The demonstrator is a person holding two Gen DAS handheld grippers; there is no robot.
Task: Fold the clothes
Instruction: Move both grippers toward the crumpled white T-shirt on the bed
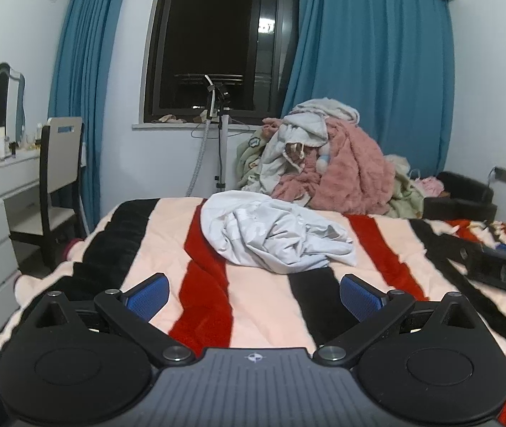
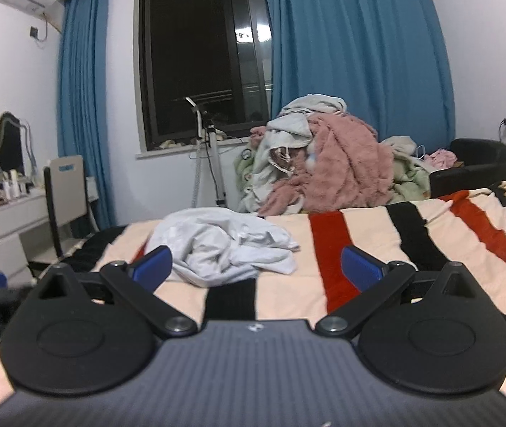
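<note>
Crumpled matt white cloth garment [image 1: 274, 235] on fleecy striped blanket [image 1: 260, 306]; matt black plastic tongs [image 1: 254, 295], textured blue pads [image 1: 147, 297].

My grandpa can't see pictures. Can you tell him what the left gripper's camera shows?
A crumpled white garment lies on a bed with a striped blanket, just ahead of the open left gripper. Behind it are a pile of clothes, blue curtains and a dark window.
</note>
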